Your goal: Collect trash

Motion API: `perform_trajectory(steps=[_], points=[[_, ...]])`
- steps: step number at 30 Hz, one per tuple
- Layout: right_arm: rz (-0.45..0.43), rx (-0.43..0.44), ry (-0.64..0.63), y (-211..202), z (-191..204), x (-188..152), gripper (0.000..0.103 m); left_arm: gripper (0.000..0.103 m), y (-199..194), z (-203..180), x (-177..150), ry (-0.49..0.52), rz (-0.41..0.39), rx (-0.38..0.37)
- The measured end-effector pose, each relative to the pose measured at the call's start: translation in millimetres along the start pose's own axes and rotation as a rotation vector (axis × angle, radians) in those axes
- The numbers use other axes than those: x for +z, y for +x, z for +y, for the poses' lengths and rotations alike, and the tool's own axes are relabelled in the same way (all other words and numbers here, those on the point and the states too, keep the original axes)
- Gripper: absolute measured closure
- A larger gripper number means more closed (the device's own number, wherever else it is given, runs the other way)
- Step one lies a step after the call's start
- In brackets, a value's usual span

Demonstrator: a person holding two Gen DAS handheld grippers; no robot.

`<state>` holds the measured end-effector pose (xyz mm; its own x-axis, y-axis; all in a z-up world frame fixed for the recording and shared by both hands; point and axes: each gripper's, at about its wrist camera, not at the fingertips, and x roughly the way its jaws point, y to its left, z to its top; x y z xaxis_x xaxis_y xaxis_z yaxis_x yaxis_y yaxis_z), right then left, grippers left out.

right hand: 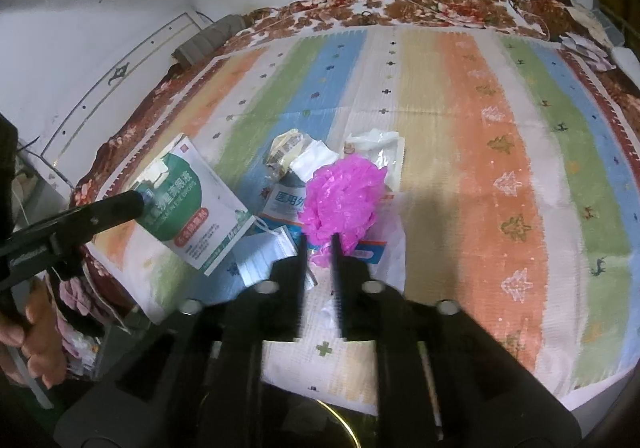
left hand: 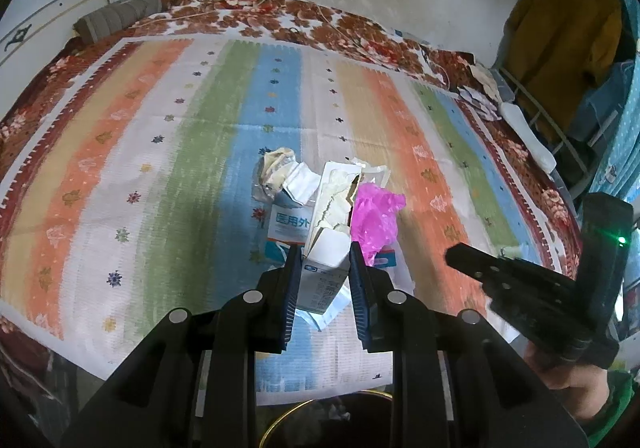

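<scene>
Left gripper (left hand: 325,254) clamps a torn white-and-green cardboard medicine box (left hand: 326,272), lifted above the near edge of the striped, multicoloured woven bedspread (left hand: 160,135). Right gripper (right hand: 320,242) has its jaws narrowly apart, tips at the near edge of a crumpled pink plastic bag (right hand: 344,199); whether they pinch it I cannot tell. That bag lies mid-bedspread on a blue-and-white printed packet (right hand: 282,203). Crumpled cream-and-white wrappers (right hand: 298,151) lie just beyond.
</scene>
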<state>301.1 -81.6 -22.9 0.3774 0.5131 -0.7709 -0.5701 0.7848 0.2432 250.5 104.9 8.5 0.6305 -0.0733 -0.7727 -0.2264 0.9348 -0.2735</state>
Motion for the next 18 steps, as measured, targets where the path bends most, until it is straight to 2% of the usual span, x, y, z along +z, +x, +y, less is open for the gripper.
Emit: perform_trajectory(steps=[4, 6, 9, 14, 18], points=[[0.012, -0.009, -0.002, 18.5, 1.0, 2.6, 0.081, 0.08, 4.1, 1.1, 1.7, 0.003, 0.009, 0.0], [0.018, -0.017, -0.005, 26.8, 0.5, 4.1, 0.071, 0.08, 6.8, 1.2, 3.0, 0.009, 0.016, 0.002], [0.033, -0.022, 0.0, 40.5, -3.4, 6.9, 0.065, 0.08, 10.4, 0.2, 3.3, 0.016, 0.022, 0.012], [0.047, -0.03, 0.038, 62.8, -16.1, 13.4, 0.058, 0.08, 19.9, -0.1, 7.6, 0.033, 0.036, 0.019], [0.069, -0.018, 0.082, 83.3, -26.1, 19.2, 0.058, 0.08, 25.4, 2.4, 10.2, 0.03, 0.045, 0.025]])
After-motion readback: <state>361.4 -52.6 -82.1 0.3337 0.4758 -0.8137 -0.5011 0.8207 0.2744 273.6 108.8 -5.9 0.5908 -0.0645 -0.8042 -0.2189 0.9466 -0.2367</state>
